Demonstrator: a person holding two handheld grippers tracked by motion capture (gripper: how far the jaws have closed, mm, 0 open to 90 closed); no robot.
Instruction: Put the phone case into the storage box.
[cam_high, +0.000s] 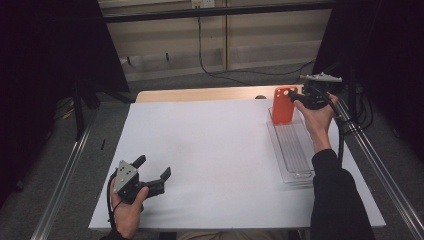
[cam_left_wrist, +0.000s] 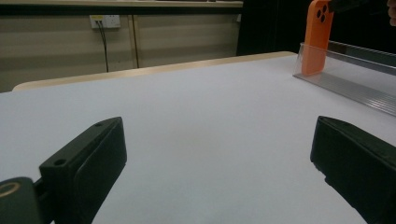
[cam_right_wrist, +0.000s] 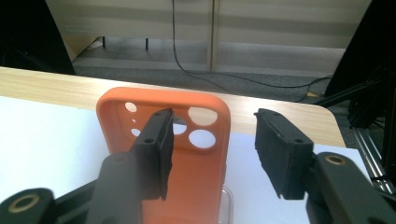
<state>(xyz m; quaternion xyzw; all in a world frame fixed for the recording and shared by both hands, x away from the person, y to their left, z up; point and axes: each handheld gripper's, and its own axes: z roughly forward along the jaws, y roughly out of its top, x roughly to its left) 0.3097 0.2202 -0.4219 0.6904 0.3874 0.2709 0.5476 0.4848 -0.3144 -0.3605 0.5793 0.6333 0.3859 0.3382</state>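
Left tongs (cam_left_wrist: 215, 163) gape over bare white table (cam_high: 210, 150); orange case (cam_high: 283, 105) stands far off.

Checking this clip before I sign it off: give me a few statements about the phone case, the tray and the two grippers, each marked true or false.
1. The orange phone case stands upright at the far end of the clear tray. True.
2. The right gripper is clamped on the case. False: its jaws stand apart, and the pads do not press on the case.
3. The left gripper holds a second case. False: its open jaws hold nothing, low over the white table sheet.
4. The case lies flat on the sheet. False: it stands in the tray.
5. The case has round camera holes near its top. True.
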